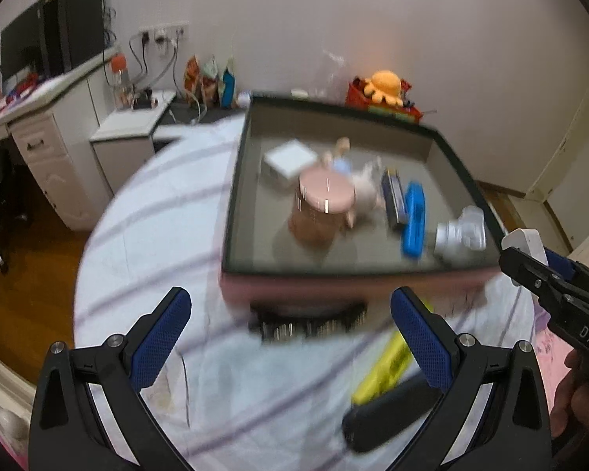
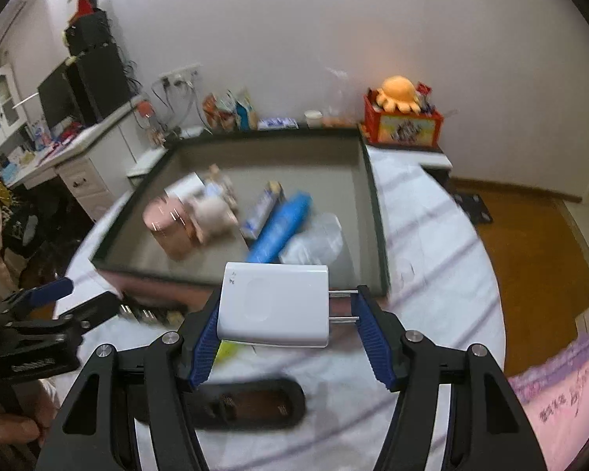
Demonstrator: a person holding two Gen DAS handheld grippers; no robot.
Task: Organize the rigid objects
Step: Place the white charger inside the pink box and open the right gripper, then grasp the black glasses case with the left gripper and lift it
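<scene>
A shallow dark-rimmed box (image 1: 465,176) (image 2: 377,212) sits on the round table and holds a pink jar (image 1: 322,204) (image 2: 172,227), a blue case (image 1: 414,218) (image 2: 280,227), a white box (image 1: 288,159) and other items. My right gripper (image 2: 284,314) is shut on a white plug-in charger (image 2: 275,304), held above the table just before the box's near edge; it also shows in the left wrist view (image 1: 526,241). My left gripper (image 1: 290,337) is open and empty over the cloth, in front of a black comb-like item (image 1: 308,324).
A black remote (image 2: 251,400) (image 1: 388,418) and a yellow item (image 1: 385,369) lie on the striped tablecloth (image 1: 149,235) near the grippers. A red box with an orange plush (image 2: 402,117) stands behind the box. A white desk (image 1: 39,145) is at the left.
</scene>
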